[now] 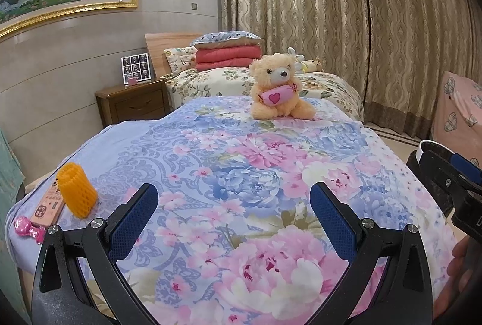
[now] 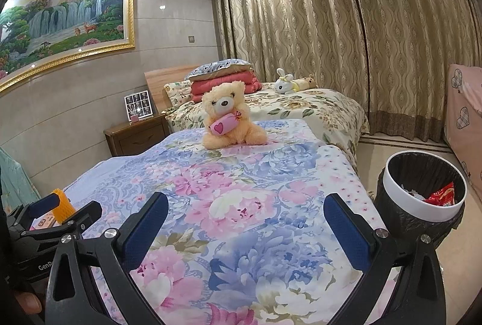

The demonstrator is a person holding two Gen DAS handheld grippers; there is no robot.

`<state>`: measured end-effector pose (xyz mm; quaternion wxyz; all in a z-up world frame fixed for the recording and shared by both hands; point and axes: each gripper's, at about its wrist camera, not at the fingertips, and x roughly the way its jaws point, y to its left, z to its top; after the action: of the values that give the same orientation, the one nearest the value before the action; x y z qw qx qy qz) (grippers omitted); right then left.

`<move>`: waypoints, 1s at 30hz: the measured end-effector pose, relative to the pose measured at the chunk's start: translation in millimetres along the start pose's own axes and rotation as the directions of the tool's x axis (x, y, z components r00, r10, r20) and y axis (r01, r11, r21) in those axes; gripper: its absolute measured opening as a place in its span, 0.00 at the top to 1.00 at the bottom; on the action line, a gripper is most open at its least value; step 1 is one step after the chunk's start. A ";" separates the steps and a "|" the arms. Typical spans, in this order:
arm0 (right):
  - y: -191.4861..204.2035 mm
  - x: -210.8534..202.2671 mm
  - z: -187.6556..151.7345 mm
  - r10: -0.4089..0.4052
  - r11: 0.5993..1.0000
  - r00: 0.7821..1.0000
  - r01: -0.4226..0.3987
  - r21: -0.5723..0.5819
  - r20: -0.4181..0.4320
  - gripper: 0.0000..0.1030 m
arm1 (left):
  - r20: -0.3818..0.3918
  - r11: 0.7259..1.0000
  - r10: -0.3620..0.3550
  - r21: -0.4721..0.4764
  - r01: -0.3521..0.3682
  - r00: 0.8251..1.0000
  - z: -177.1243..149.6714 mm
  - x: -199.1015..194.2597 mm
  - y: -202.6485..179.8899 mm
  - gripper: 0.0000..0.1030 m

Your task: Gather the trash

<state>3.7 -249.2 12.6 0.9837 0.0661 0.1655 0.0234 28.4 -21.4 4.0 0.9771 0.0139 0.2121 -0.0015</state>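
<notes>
An orange foam fruit net (image 1: 76, 191) stands on the floral bed cover (image 1: 241, 174) at the near left, beside a pink flat box (image 1: 48, 206) and a shiny pink wrapper (image 1: 30, 229). My left gripper (image 1: 233, 215) is open and empty, to the right of the net. My right gripper (image 2: 245, 224) is open and empty over the bed. A white bin (image 2: 421, 198) with a black liner stands on the floor to the right, holding a red wrapper (image 2: 442, 194). The net also shows in the right wrist view (image 2: 63, 204), behind the left gripper.
A peach teddy bear (image 1: 278, 86) sits at the far end of the bed. A second bed (image 2: 286, 108) with pillows and soft toys lies behind it. A wooden nightstand (image 1: 135, 103) stands at the left wall. Curtains (image 1: 346, 23) hang behind.
</notes>
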 end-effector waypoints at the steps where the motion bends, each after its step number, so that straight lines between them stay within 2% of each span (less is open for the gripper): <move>1: 0.0 -0.4 -0.1 0.002 1.000 1.000 -0.002 0.001 0.001 0.00 | 0.000 1.000 0.000 0.000 0.000 1.000 -0.1 0.0 0.1 0.00; 30: -1.3 -0.6 -0.2 0.002 1.000 1.000 -0.002 0.003 -0.005 0.00 | -0.012 1.000 -0.008 0.006 0.008 1.000 -3.1 3.9 -2.1 0.00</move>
<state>3.1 -250.5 12.4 0.9832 0.0675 0.1679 0.0241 30.6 -23.4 -0.4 0.9758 0.0160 0.2182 -0.0058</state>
